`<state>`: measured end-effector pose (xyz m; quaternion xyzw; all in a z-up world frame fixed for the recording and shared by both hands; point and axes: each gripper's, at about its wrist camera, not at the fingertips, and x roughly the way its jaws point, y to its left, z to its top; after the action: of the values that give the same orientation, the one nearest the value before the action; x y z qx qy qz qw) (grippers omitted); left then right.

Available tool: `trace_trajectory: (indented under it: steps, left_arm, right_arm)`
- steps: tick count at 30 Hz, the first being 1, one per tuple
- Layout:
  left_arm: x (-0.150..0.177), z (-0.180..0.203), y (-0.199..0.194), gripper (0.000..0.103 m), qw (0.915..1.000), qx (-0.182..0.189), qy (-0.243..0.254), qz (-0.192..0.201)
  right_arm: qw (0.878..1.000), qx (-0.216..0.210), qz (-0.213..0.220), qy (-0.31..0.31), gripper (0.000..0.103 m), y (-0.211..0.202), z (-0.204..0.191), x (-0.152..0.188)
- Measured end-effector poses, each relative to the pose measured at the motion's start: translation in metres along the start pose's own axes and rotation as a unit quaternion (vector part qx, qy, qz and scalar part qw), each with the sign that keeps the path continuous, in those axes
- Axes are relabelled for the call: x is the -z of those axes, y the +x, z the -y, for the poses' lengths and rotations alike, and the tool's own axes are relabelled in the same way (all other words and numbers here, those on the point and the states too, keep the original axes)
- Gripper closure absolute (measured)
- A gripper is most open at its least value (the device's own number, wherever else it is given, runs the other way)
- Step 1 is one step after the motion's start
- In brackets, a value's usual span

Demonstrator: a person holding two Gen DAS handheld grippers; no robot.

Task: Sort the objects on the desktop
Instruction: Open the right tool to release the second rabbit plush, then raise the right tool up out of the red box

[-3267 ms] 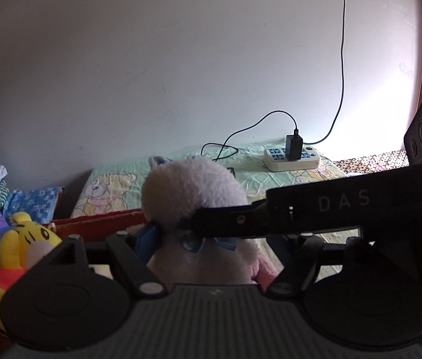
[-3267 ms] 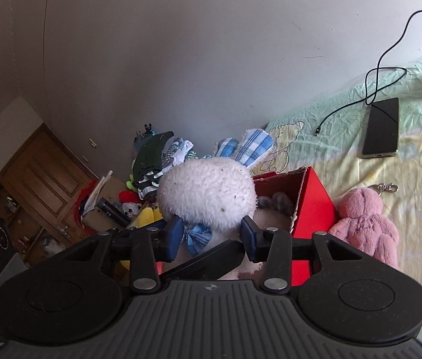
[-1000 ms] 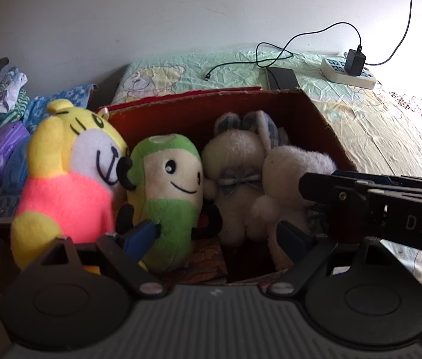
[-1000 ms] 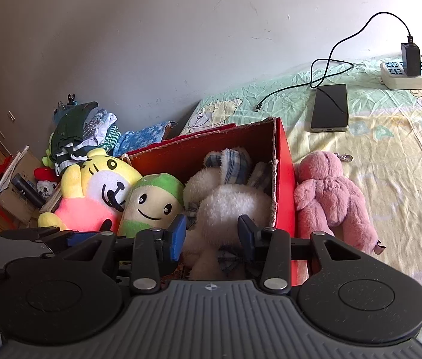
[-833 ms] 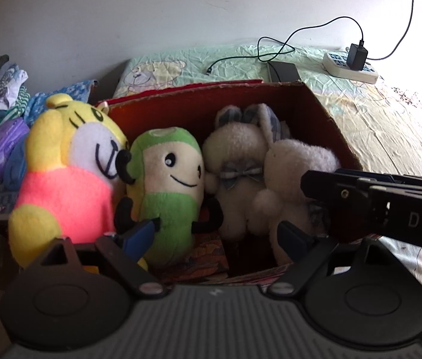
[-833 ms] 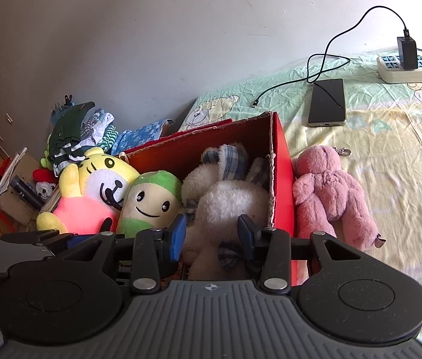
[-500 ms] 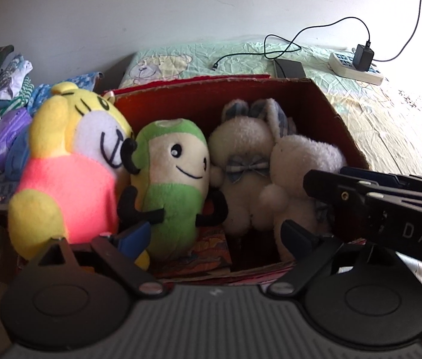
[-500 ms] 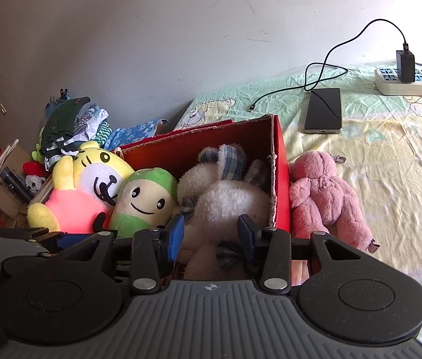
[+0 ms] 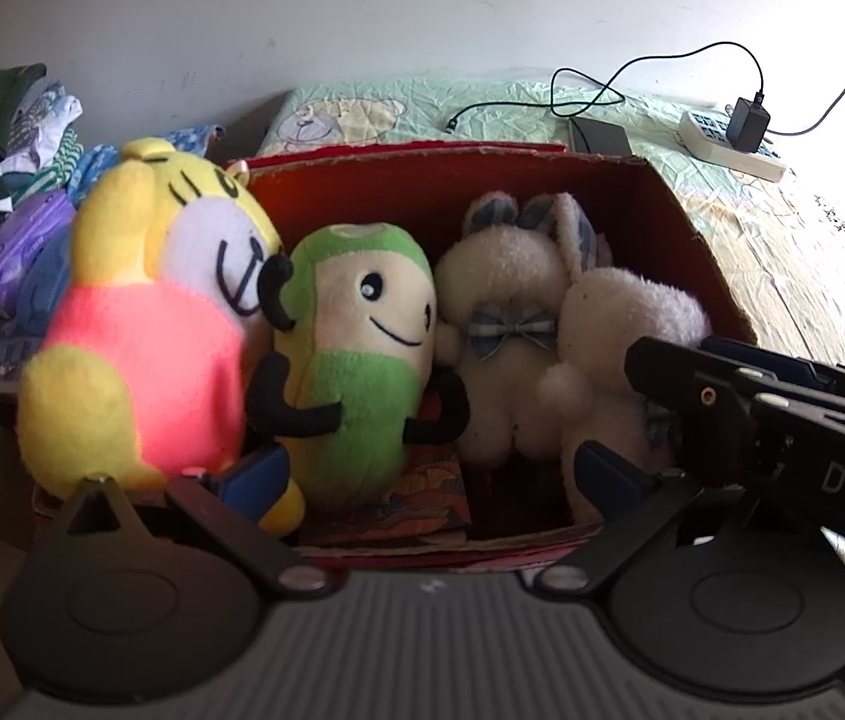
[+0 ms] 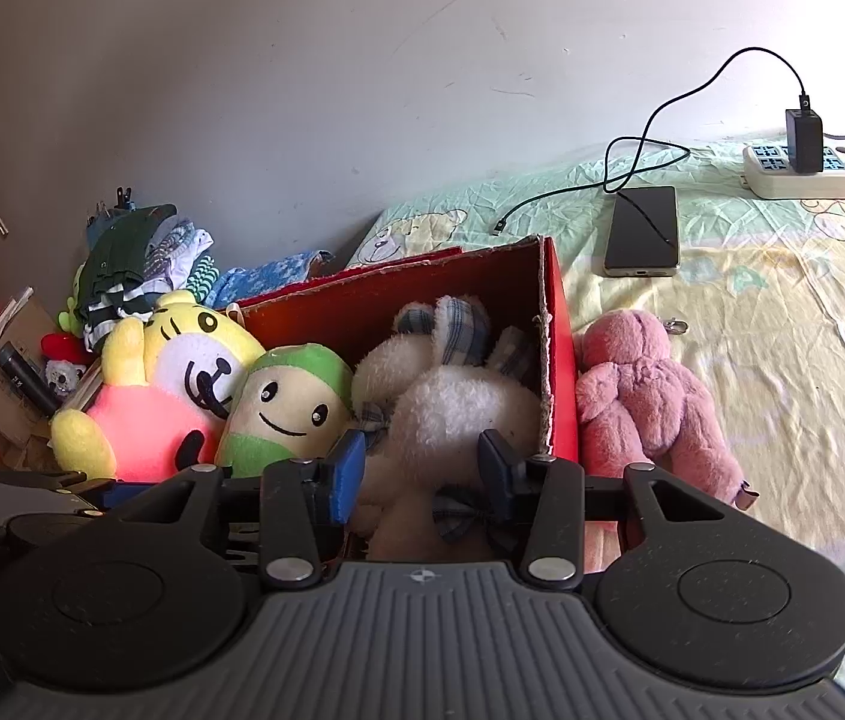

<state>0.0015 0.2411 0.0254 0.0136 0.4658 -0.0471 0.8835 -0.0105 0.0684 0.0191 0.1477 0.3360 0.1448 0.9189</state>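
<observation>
Right gripper (image 10: 419,471): my fingers sit on either side of the white plush rabbit (image 10: 452,414); the pads look close against its fur, but I cannot tell whether they clamp it or have let go.
Rabbit's place: it stands in the red cardboard box (image 10: 560,360), hard against the right wall, because that is the only slot free in the row.
Left gripper (image 9: 431,474): spread wide and empty, low at the box's near edge in front of the green plush (image 9: 356,360); I judge it steadies that side.
Row in the box: the yellow tiger plush (image 9: 140,324), the green one, a second rabbit with a bow tie (image 9: 506,324) and mine, packed upright so all fit.
Left outside: the pink plush (image 10: 650,390) lies on the bedsheet (image 10: 782,312), touching the box's outer wall; I take it as next.
Clutter to avoid: phone (image 10: 644,231) and its cable, well apart.
</observation>
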Motion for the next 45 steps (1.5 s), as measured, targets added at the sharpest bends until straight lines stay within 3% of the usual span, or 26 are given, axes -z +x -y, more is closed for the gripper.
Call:
trace_trajectory:
  steps: [32, 45]
  left_arm:
    - [0.0032, -0.0071, 0.0052, 0.001, 0.9995, 0.025, -0.020, 0.005]
    - [0.0046, -0.0047, 0.0068, 0.001, 0.9996, 0.020, -0.019, 0.007]
  right_arm:
    - [0.999, 0.032, -0.011, -0.002, 0.056, 0.0030, -0.0094, -0.0018]
    - [1.000, 0.021, 0.005, 0.001, 0.056, 0.0006, -0.0063, 0.0007]
